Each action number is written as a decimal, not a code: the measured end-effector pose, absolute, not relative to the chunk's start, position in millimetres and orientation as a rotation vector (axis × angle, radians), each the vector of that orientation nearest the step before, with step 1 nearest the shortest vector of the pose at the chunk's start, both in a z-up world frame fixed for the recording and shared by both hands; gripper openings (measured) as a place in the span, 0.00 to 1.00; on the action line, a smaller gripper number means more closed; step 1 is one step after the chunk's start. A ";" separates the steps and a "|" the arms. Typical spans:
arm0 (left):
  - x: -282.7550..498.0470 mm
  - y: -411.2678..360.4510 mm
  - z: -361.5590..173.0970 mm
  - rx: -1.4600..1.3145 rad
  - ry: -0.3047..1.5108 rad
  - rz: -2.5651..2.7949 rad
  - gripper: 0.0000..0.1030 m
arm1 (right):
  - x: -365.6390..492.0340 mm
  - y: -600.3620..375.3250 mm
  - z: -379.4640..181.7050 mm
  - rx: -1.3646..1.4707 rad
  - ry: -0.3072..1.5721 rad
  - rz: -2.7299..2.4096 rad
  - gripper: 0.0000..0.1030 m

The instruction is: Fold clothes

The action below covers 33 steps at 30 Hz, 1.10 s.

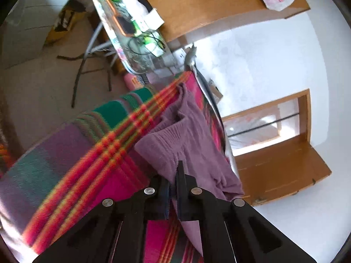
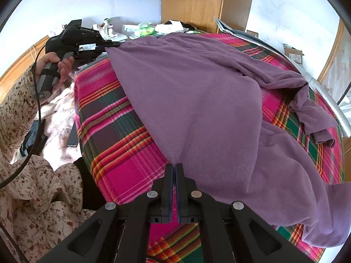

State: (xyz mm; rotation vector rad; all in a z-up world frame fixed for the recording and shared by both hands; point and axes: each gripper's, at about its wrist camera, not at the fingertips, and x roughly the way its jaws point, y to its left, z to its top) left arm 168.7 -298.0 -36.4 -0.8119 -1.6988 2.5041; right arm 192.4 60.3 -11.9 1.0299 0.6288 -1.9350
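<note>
Purple garment (image 2: 197, 100), soft and limp, spread on the plaid blanket (image 2: 114, 135); left tool (image 2: 107, 46) and right tool (image 2: 174, 168) each clamp its near hem corners.

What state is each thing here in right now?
Purple fleece garment: spread over the plaid blanket, pinched at two edge points.
Left gripper: shut on the garment.
Right gripper: shut on the garment.
Pink-and-green plaid blanket: laid flat.
</note>
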 end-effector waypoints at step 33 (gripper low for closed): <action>180.5 -309.1 -53.6 -0.881 -1.798 2.497 0.22 | 181.5 38.3 3.2 1.011 0.520 -1.861 0.33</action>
